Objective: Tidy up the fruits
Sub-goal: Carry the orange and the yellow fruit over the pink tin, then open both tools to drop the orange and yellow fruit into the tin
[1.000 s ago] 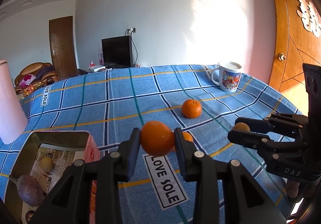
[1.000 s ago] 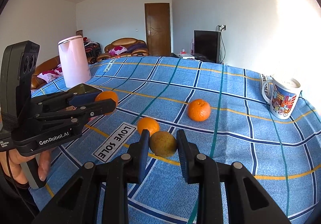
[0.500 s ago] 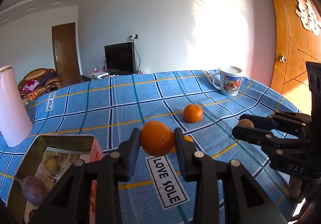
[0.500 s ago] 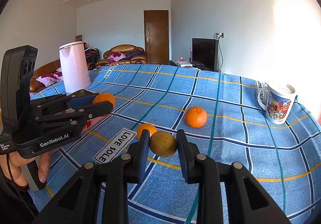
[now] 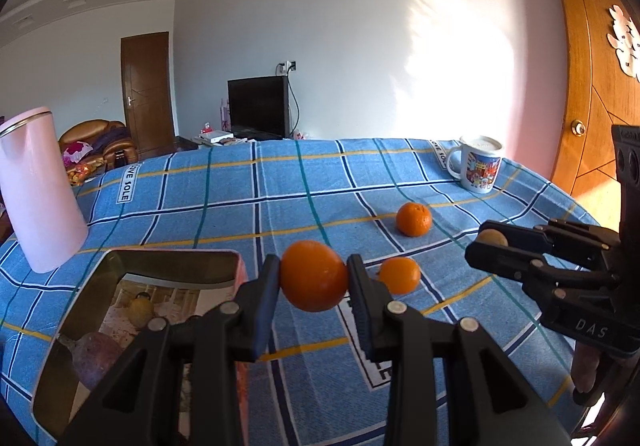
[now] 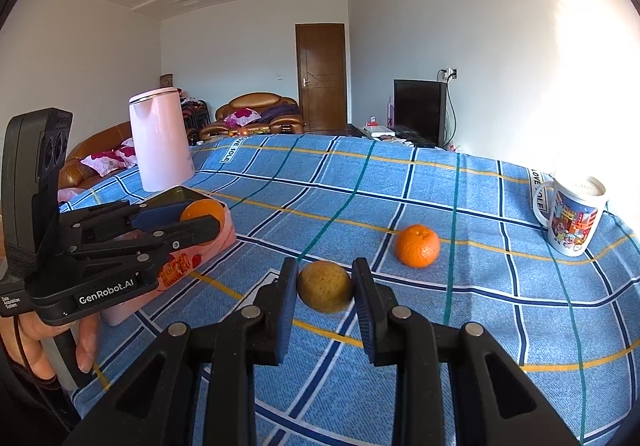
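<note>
Held an orange (image 5: pixel 314 275) in left fingers (image 5: pixel 267 278) above the tin (image 5: pixel 120 262); gripped a brownish fruit (image 6: pixel 325 286) in right fingers (image 6: pixel 362 286).

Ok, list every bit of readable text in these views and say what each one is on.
"GenRobot.AI": body of the left gripper.
"DAS": body of the right gripper; any further letters are cut off.
"LOVE SOLE": white labels on the blue checked tablecloth, partly cut off.
Small white print at the left gripper's rear: too small to read.
Mug and pink tin artwork: no legible words.
</note>
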Motion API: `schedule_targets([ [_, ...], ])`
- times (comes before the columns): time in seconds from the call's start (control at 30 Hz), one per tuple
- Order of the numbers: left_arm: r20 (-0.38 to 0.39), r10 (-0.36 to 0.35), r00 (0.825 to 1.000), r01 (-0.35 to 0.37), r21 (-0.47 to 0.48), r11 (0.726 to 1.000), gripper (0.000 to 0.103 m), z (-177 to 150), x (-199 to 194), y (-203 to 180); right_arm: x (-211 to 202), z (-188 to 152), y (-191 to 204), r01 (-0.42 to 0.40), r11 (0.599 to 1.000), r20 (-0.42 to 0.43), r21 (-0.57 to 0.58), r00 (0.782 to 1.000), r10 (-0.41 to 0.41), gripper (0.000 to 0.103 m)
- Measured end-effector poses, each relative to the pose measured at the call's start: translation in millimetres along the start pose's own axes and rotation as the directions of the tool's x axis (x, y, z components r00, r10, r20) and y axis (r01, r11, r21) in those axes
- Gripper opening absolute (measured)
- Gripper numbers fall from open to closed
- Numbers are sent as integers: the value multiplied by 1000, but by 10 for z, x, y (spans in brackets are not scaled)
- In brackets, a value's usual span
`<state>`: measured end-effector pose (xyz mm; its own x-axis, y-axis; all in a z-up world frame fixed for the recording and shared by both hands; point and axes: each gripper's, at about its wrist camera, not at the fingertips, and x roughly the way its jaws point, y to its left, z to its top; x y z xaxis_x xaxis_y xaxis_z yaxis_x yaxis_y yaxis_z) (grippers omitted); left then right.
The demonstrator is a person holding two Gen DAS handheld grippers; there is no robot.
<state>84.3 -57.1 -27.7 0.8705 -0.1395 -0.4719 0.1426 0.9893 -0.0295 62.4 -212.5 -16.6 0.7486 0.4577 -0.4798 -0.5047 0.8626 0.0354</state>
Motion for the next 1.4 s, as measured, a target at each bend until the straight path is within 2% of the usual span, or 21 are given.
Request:
schedule_targets([
  [0.27,-7,83,996,-84,-73,994,36,66,-198,595,209,261,485,-86,993,-5,-82,996,86,29],
  [0.43,-40,133,990,-137,-126,982,35,43,-202,969,356,358,753,-143,983,-14,-112,990,143,29],
  [0.53,-69,137,988,-146,-143,979,35,-2,-168,1101,468,390,908,-177,977,-27,-122,984,175,29],
  [0.83,-117,128,985,-146,-164,976,35,-55,-61,1264,821,381,1308,-239,958,-90,-160,970,227,29],
  [1.03,-147,111,983,-136,-173,976,35,-95,18,1324,1041,360,1399,-250,955,-139,-158,963,229,29],
  [1.27,-135,129,982,-153,-186,971,36,-89,-38,1338,1046,292,1401,-277,951,-164,-140,953,254,32],
  [1.3,-131,123,984,-147,-188,971,38,-85,-52,1330,1023,289,1374,-270,953,-159,-137,956,248,38],
  [1.33,-127,122,984,-145,-188,971,45,-79,-65,1317,986,284,1338,-263,955,-149,-135,959,243,43],
  [1.4,-113,139,984,-159,-187,969,57,-65,-105,1295,920,277,1238,-256,959,-140,-124,961,239,44],
])
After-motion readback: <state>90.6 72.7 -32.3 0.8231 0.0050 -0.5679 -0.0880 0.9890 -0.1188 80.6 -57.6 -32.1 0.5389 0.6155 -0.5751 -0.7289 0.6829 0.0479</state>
